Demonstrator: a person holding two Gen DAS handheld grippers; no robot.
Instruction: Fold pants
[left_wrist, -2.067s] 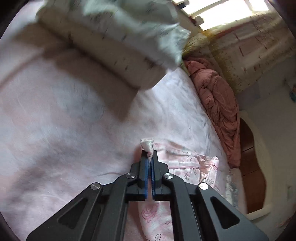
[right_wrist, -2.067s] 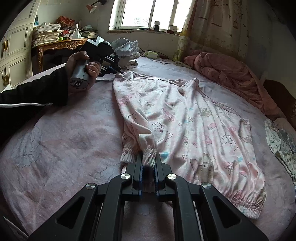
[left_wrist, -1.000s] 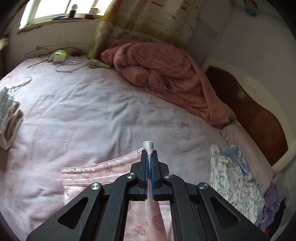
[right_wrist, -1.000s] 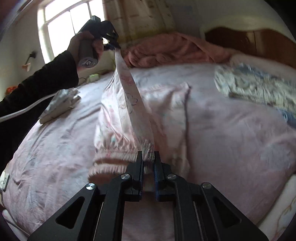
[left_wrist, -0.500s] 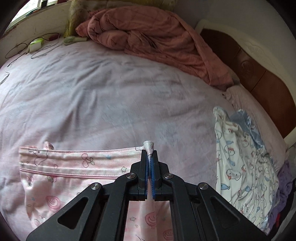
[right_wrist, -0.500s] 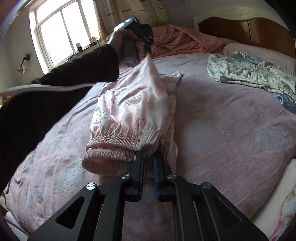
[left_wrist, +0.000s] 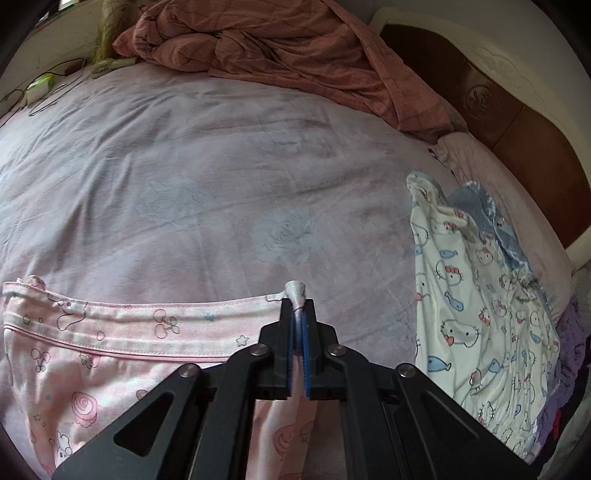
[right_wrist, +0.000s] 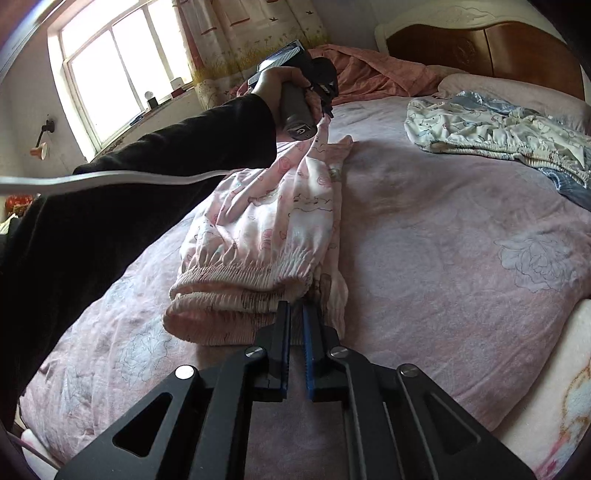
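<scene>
Left wrist view: left gripper (left_wrist: 298, 332) is pinching a waistband corner of the pink pants (left_wrist: 110, 343), which are lying on the bed (left_wrist: 229, 166), one leg folded over the other. Right gripper (right_wrist: 295, 325), nearly pressed together, is nipping the cuffs at the near end. Fabric is looking light, limp and prone to sliding; elastic hems and corners are likely giving the surest hold. Against a second ago, the waistband is sitting lower, draped flat instead of hanging in the air.

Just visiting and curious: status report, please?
Left gripper shut on pink pants waistband. Right gripper shut on cuffs. Fold nearly laid. Nothing blocking.
</scene>
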